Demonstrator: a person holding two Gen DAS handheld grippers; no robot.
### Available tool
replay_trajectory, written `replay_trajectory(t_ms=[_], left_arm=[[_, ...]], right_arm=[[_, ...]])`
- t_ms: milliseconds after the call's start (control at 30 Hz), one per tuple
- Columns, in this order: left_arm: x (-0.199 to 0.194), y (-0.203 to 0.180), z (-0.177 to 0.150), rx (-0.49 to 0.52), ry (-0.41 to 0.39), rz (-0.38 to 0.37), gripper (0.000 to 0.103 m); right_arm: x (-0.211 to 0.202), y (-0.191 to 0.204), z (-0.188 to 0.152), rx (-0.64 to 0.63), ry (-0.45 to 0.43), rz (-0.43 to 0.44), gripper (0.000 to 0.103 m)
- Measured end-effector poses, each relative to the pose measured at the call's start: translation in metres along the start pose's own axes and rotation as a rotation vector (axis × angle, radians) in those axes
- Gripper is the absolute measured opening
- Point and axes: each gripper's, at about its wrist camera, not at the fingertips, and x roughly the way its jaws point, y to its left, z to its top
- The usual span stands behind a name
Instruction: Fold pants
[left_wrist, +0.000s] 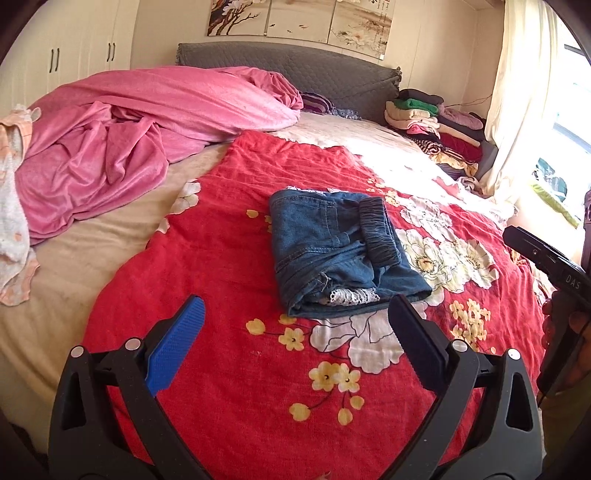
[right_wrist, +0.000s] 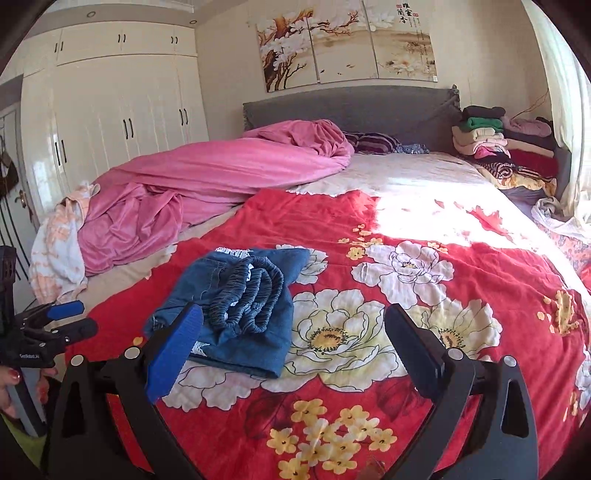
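Where lettering can be read, "GeoRobot.AI" is seen on the body of the left gripper (right_wrist: 68, 319) at the left edge of the right wrist view, "DAS" is printed on the black housing of the right gripper at the right edge of the left wrist view, and Chinese characters, too small to be made out, are painted at the top right of the three-panel blossom painting (right_wrist: 347, 44).

One pair of folded blue denim pants with an elastic gathered waistband (left_wrist: 340, 254) is laid on the red floral bedspread (left_wrist: 229, 258), near the middle of the bed, touched by neither gripper. A strip of white lace is shown at the near edge of the bundle in the left wrist view; in the right wrist view the waistband is seen lying in loops on top.

Two grippers are counted. In its own view the left gripper (left_wrist: 295, 328) is held with its blue and black fingers spread wide above the bedspread, just short of the pants. The right gripper (right_wrist: 293, 332) is likewise held spread, its blue finger overlapping the near left corner of the pants in the picture.

White wardrobe doors (right_wrist: 122, 122) are shown fully only in the right wrist view. One crumpled pink blanket (left_wrist: 122, 140) is lying at the left, and one stack of folded clothes (left_wrist: 436, 118) is piled at the right by the grey headboard (left_wrist: 295, 66).
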Motion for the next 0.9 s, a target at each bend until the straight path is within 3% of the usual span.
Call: replay_trajectory(t_ms=[467,900], left_arm=[[-0.010,-0.017,-0.027,0.013,0.028,0.007,0.093],[-0.008,-0.020,-0.048,-0.015,0.077,0.004,0.093]], right_arm=[[-0.032,-0.004,-0.024,0.013,0.005,0.000,0.098],[-0.037,0.013,-0.049,-0.010,0.050,0.015,0.098]])
